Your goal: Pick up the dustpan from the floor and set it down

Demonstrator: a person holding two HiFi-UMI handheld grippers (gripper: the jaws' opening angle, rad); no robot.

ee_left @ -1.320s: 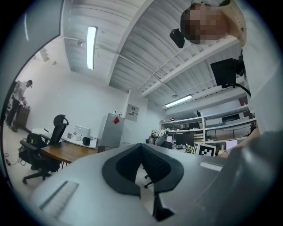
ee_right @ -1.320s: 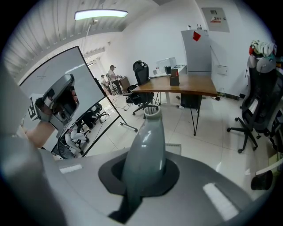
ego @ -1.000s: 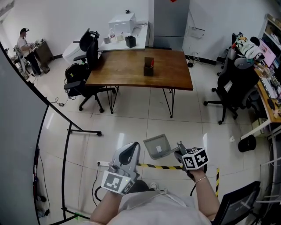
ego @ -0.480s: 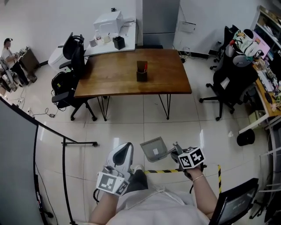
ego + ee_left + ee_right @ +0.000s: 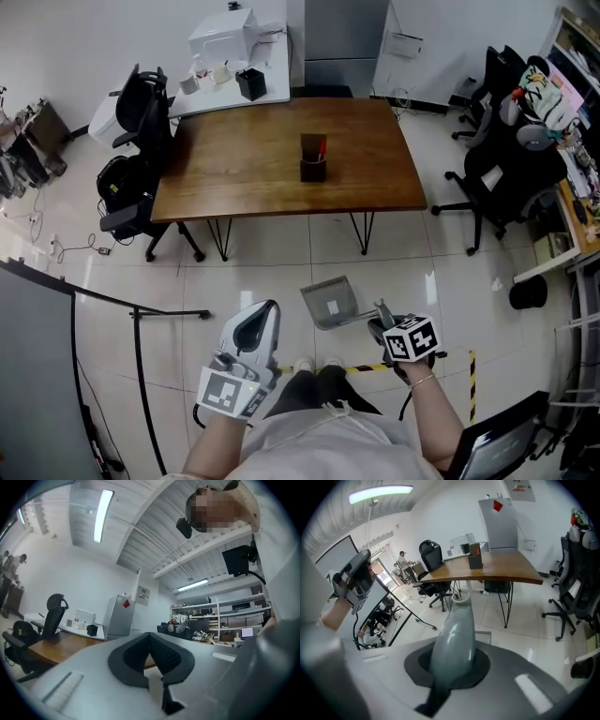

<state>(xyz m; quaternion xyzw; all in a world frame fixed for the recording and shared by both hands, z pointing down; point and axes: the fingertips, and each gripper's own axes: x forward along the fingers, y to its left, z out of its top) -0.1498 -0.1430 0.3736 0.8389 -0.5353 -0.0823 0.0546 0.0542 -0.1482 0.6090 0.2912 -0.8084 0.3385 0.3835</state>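
Grey dustpan (image 5: 330, 302) aloft, handle clamped in right tool (image 5: 381, 320), scoop end pointing forward.

White tiled floor (image 5: 262, 281) all round, strip light (image 5: 103, 515) overhead. Wooden table (image 5: 281, 155) ahead, a dark holder (image 5: 313, 159) near its middle. One black office chair (image 5: 141, 103) at its left end, another chair (image 5: 502, 178) off its right. Behind, a tall grey cabinet (image 5: 337, 33), possibly a fridge.

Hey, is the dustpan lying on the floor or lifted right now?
Lifted: the right claw is shut on the handle of the dustpan, holding it above the tiles.
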